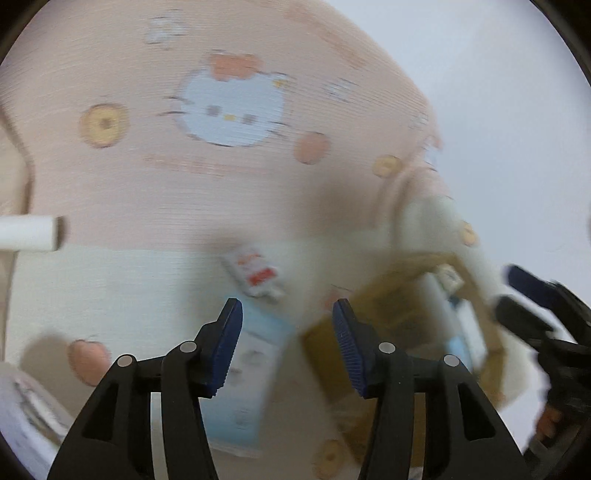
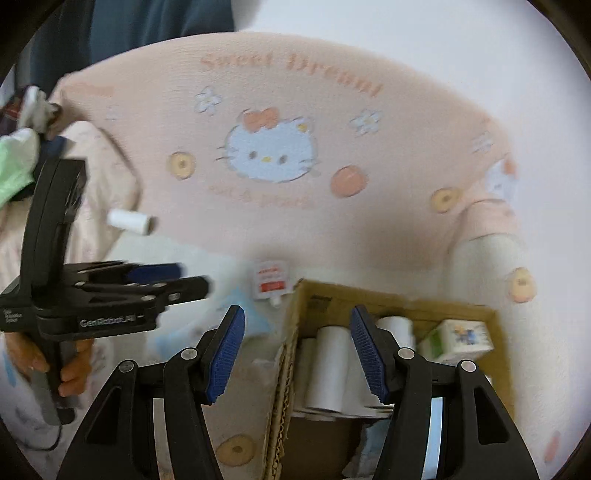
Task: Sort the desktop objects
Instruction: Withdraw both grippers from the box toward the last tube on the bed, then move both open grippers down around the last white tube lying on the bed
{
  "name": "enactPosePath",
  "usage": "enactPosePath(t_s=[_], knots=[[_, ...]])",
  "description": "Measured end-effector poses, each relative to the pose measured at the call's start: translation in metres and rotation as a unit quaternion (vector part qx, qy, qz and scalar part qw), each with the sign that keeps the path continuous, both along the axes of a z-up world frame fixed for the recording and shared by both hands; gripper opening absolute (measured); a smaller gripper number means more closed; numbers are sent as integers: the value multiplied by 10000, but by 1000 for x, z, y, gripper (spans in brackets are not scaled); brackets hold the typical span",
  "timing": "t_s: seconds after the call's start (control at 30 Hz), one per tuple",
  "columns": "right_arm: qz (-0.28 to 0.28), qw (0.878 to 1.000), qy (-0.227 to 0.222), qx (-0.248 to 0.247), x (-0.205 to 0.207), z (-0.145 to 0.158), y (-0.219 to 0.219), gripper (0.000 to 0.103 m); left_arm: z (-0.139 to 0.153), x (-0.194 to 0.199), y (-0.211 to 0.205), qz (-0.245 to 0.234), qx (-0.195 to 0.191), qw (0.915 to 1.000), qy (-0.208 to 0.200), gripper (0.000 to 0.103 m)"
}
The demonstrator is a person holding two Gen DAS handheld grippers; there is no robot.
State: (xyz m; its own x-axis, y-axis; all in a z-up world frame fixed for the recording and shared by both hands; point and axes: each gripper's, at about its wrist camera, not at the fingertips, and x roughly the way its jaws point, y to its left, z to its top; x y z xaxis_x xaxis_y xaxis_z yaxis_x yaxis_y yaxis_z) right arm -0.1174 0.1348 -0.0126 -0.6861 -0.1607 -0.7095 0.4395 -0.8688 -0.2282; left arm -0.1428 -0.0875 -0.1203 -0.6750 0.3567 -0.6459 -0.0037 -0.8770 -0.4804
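Note:
My left gripper (image 1: 287,314) is open and empty, hovering over a light blue packet (image 1: 251,362) on the pink cartoon-cat blanket (image 1: 147,177). Just beyond lies a small white-and-red sachet (image 1: 258,275). A white roll (image 1: 29,232) rests at the far left. My right gripper (image 2: 297,321) is open with nothing between its pads, above the left rim of a cardboard box (image 2: 295,295). The box holds white rolls (image 2: 328,369) and a small green-and-white carton (image 2: 458,339). The left gripper (image 2: 192,278) shows at the left, near the sachet (image 2: 271,282). A loose roll (image 2: 129,221) lies behind it.
A hand (image 2: 70,365) grips the left gripper's handle. Green cloth (image 2: 14,166) and other fabric are bunched at the far left. Dark blue clothing (image 2: 147,22) is at the top. The right gripper (image 1: 513,295) sits beside the box (image 1: 406,325). White surface (image 1: 498,110) borders the blanket.

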Motion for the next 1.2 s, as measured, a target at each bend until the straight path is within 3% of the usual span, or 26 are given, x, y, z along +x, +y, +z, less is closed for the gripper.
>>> enactPosePath(t_s=[0.1,0.23,0.37,0.43,0.53,0.63,0.7,0.8,0.93,1.07,1.2], knots=[[-16,9996,161,-219,13,0,-17,57,-14,3,-20,208,-35,9998,-3,55],[189,9990,-15,-407,18,-8,-47,57,-29,12,-48,548,-490,9972,-110,55],[316,9978,-226,-546,8,-21,-74,57,-40,23,-83,1132,-17,9934,-191,55],[358,9977,-307,-480,1,-29,-88,57,-36,32,-99,1502,141,9885,54,55],[511,9972,-365,-394,-5,-39,-111,57,-34,37,-117,2067,81,9782,205,57],[631,9961,-489,-370,-16,-52,-132,57,-43,37,-139,2559,280,9663,-19,57],[682,9948,-630,-422,-25,-63,-144,57,-53,39,-157,2829,698,9564,-192,57],[736,9912,-924,-604,-40,-81,-163,57,-64,41,-174,3118,1016,9439,-382,57],[830,9862,-1216,-761,-54,-103,-184,57,-58,43,-189,3408,822,9362,-243,57],[1040,9842,-1230,-730,-67,-119,-206,57,-55,45,-204,3687,681,9270,-99,57],[1189,9792,-1438,-798,-83,-137,-226,57,-49,34,-217,3796,490,9239,20,57]])
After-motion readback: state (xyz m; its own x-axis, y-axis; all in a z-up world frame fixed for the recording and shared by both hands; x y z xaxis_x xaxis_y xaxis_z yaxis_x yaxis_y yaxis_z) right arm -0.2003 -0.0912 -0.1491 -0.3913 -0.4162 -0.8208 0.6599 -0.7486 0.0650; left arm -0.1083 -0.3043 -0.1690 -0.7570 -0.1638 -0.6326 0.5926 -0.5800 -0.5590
